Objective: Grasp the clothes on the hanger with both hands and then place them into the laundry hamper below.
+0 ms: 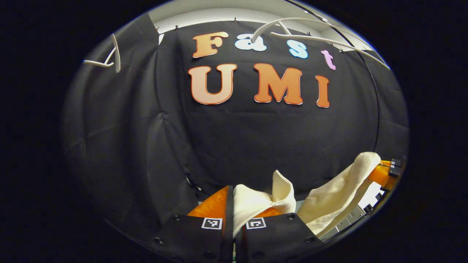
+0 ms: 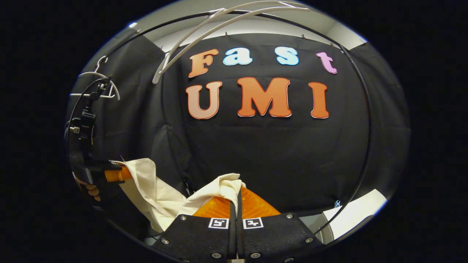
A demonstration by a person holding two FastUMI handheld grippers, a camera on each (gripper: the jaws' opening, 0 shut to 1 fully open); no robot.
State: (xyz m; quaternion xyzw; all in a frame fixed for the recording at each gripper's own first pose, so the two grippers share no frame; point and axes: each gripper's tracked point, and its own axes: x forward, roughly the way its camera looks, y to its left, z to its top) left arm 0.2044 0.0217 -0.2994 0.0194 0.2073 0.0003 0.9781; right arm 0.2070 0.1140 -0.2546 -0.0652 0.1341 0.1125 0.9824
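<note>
We're holding cream garment [image 1: 256,202] w/ both claws, left claw [image 1: 234,204] & right claw [image 2: 236,199] clenched on it; next: lowering into hamper.

matt cream cloth garment [image 1: 340,193]; smooth white plastic hangers [image 2: 204,33]; matt black cloth wall [image 1: 226,146].

The cream cloth [image 1: 256,201] is pinched between my left gripper's [image 1: 234,204] fingers, a fold standing up just past the tips, and it stretches off to my right where the other gripper holds its far end. In the right gripper view the same cloth [image 2: 219,188] is bunched at my right gripper's [image 2: 236,202] fingertips and sags away leftward. White hangers [image 2: 204,29] hang overhead, bare
</note>
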